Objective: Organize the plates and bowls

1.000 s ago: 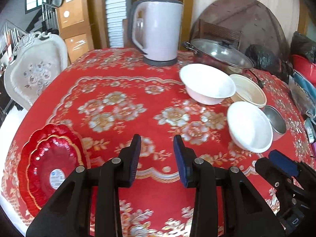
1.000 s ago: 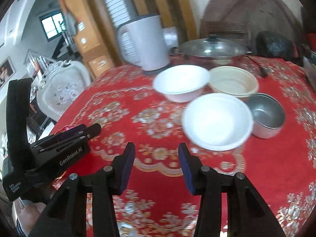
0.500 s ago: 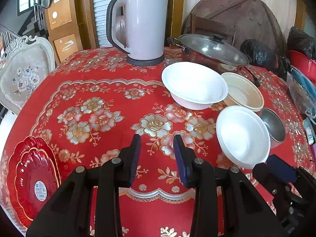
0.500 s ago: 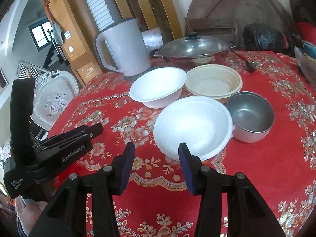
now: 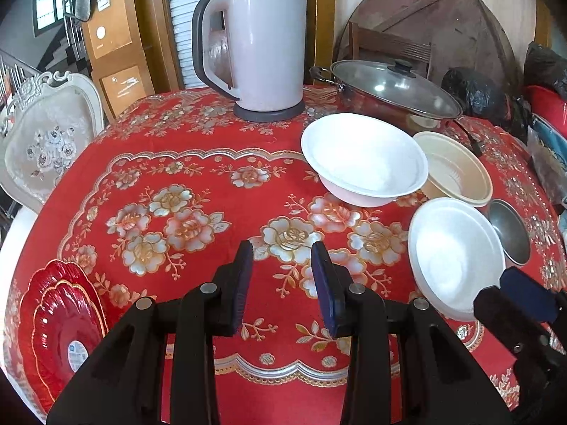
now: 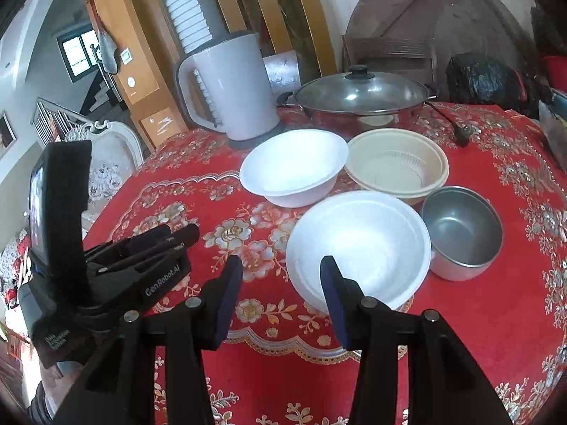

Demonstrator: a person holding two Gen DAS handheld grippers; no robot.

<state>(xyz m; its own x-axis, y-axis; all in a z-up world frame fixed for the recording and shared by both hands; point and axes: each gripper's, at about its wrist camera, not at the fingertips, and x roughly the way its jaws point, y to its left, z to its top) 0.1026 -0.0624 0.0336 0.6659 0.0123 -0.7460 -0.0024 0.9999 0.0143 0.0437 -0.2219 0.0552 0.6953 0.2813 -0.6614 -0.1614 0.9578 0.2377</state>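
Two white bowls sit on the red flowered tablecloth: a near one (image 6: 358, 248) (image 5: 457, 258) and a far one (image 6: 294, 170) (image 5: 365, 159). A cream bowl (image 6: 397, 166) (image 5: 457, 173) and a small steel bowl (image 6: 460, 230) (image 5: 512, 233) stand to their right. Red plates (image 5: 60, 322) are stacked at the table's left edge. My right gripper (image 6: 281, 297) is open and empty, its right finger over the near white bowl's front rim. My left gripper (image 5: 281, 278) is open and empty above bare cloth, left of the bowls.
A pink kettle (image 5: 255, 46) and a lidded steel wok (image 5: 393, 88) stand at the back of the table (image 5: 177, 177). A power plug (image 6: 460, 136) lies at the back right. An ornate white chair (image 5: 42, 134) stands off the left edge. Black bags (image 6: 485, 78) sit behind.
Both grippers have moved forward toward the bowls. The right one has closed in on the near white bowl. Both stay open.
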